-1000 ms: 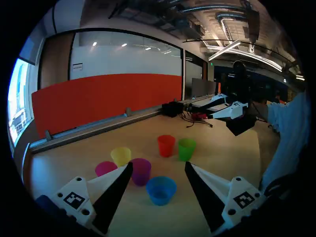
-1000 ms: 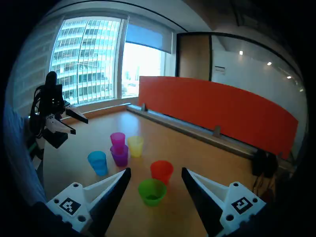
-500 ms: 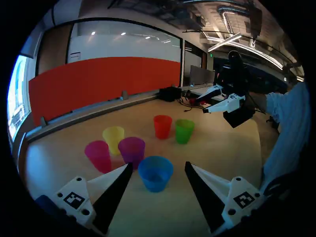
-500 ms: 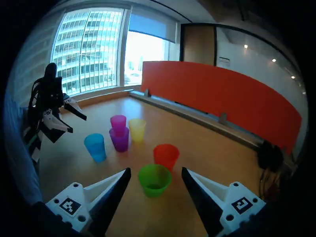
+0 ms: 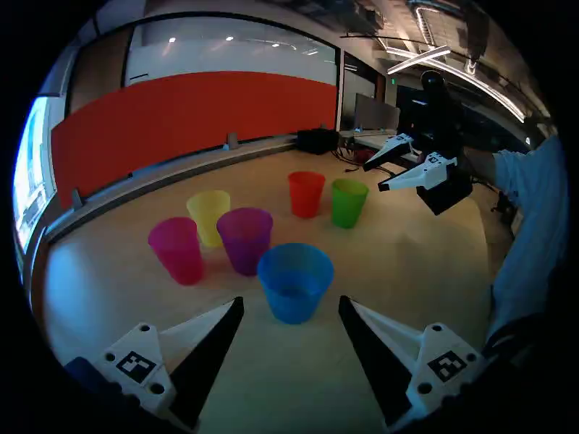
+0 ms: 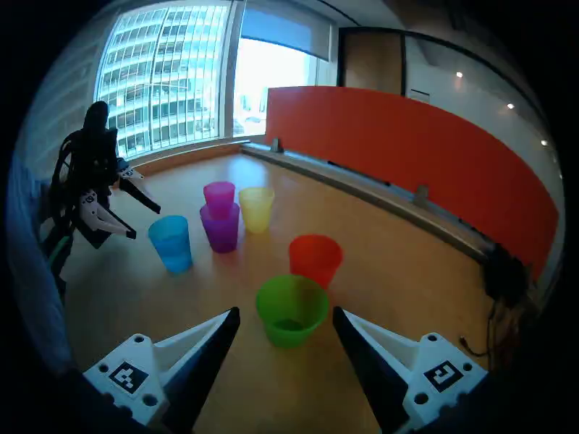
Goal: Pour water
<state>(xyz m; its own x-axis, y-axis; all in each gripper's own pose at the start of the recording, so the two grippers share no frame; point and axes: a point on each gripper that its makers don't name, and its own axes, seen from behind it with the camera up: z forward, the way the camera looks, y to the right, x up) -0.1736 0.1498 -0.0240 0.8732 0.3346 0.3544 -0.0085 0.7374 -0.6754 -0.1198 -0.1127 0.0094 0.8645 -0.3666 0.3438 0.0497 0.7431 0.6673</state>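
Note:
Six plastic cups stand upright on a wooden table [image 5: 405, 260]. My left gripper [image 5: 289, 299] is open, its fingertips just short of the blue cup [image 5: 295, 282], not touching it. Behind the blue cup stand a purple cup [image 5: 246, 239], a pink cup [image 5: 176, 249] and a yellow cup [image 5: 209, 215]. My right gripper [image 6: 285, 311] is open, with the green cup [image 6: 291, 309] between and just beyond its fingertips. A red cup [image 6: 315, 259] stands behind the green one. Each gripper also appears in the other's view: right gripper [image 5: 373, 178], left gripper [image 6: 147, 223]. I cannot tell whether any cup holds water.
An orange partition [image 5: 181, 116] with a grey rail runs along the table's far edge. Black cables and a dark box [image 5: 318, 139] lie at the far end. Large windows [image 6: 166, 79] stand beyond the table. A light-blue sleeve [image 5: 532, 217] holds the right gripper.
Both grippers have come lower and closer to the cups. The blue cup now sits near the left fingertips and the green cup near the right ones. Both stayed open.

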